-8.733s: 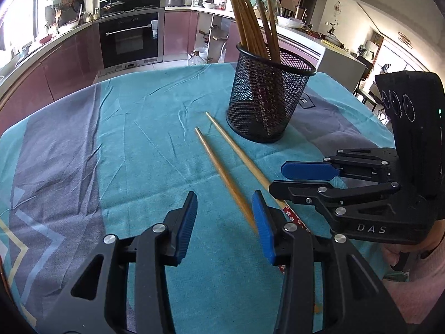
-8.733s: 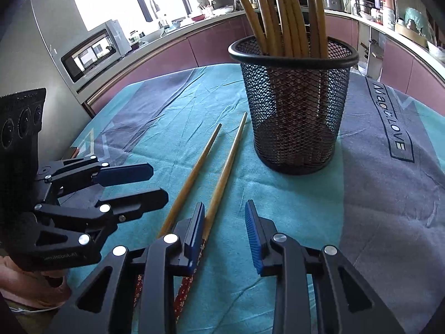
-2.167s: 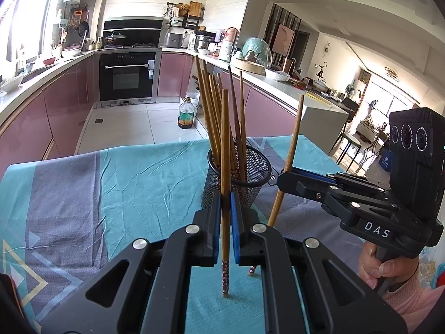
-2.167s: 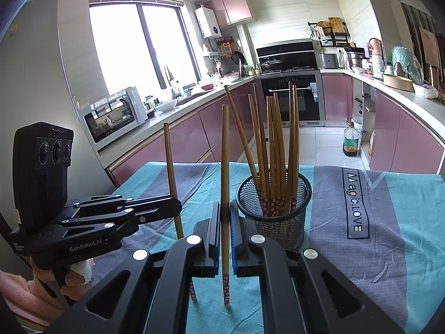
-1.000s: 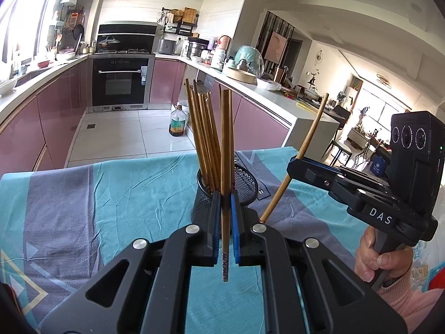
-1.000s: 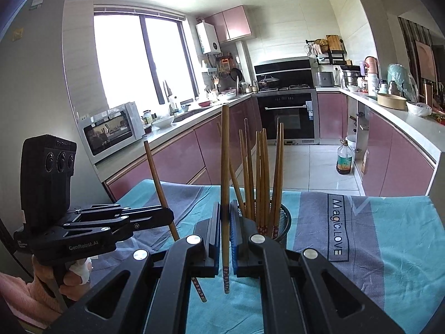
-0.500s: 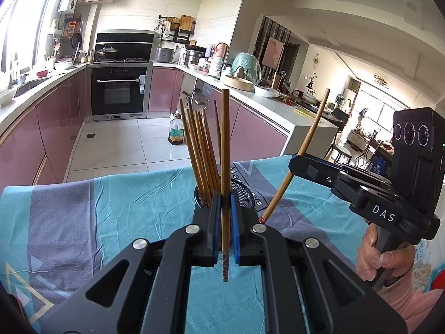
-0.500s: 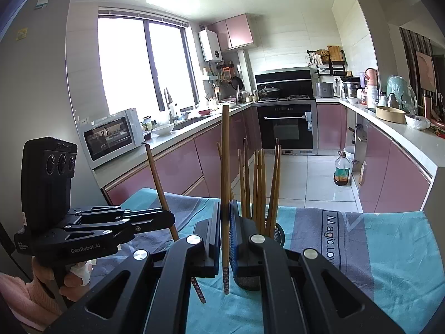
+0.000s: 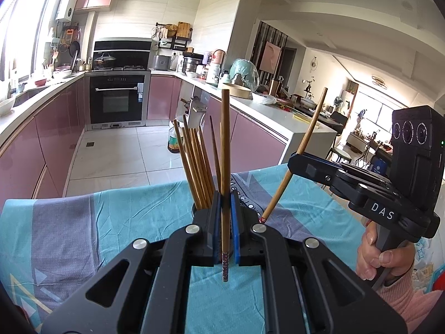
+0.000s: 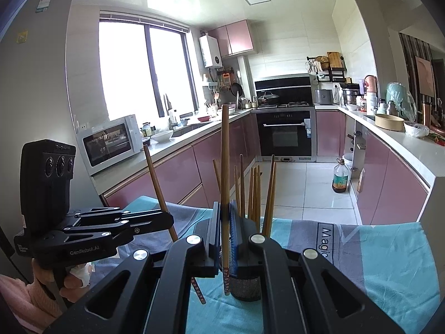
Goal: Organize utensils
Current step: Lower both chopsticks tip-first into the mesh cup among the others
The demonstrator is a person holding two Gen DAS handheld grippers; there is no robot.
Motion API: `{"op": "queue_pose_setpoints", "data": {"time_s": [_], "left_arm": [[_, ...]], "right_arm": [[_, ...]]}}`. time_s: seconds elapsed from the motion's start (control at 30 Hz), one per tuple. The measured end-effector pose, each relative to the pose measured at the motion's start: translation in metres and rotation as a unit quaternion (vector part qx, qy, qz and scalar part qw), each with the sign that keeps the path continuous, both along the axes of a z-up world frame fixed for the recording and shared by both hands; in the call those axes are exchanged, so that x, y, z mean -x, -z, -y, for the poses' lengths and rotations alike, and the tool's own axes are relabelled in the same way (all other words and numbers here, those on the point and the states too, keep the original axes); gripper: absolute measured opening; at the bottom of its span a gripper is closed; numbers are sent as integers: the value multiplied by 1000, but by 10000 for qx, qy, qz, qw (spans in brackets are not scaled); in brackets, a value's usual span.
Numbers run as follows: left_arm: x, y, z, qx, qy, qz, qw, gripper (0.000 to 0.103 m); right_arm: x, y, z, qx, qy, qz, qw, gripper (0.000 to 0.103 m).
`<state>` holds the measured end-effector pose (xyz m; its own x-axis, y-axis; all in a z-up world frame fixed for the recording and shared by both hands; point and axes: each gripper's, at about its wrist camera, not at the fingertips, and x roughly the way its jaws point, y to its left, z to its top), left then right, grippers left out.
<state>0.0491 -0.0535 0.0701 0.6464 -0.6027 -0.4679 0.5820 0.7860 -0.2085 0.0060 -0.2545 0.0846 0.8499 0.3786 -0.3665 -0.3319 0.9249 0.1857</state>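
My left gripper (image 9: 225, 196) is shut on a wooden chopstick (image 9: 224, 144) that stands upright, patterned end down. My right gripper (image 10: 225, 208) is shut on a second upright chopstick (image 10: 224, 161). Each gripper shows in the other's view: the right gripper (image 9: 294, 162) with its chopstick (image 9: 304, 147) tilted, the left gripper (image 10: 167, 220) with its chopstick (image 10: 155, 178) tilted. The black mesh holder (image 10: 246, 286) stands on the tablecloth just beyond both grippers, with several chopsticks (image 9: 194, 161) in it. In the left wrist view my jaws hide most of it.
A teal and grey tablecloth (image 9: 116, 217) covers the table. A hand (image 9: 375, 253) grips the right tool's handle, another hand (image 10: 41, 275) the left tool's. Beyond the table's far edge lie the kitchen floor, an oven (image 9: 116, 103) and pink cabinets.
The mesh holder has dropped lower in both views and now sits largely behind my jaws. Both chopsticks stay clamped, and the two grippers keep their spacing.
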Motion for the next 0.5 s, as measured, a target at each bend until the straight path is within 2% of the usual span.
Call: {"op": "queue_pose_setpoints", "data": {"time_s": [0.5], "left_arm": [[2,-24,-1,218,-41,245,9995,8]], "right_arm": [[-13,-18,4,5,30,243,9997,5]]}}
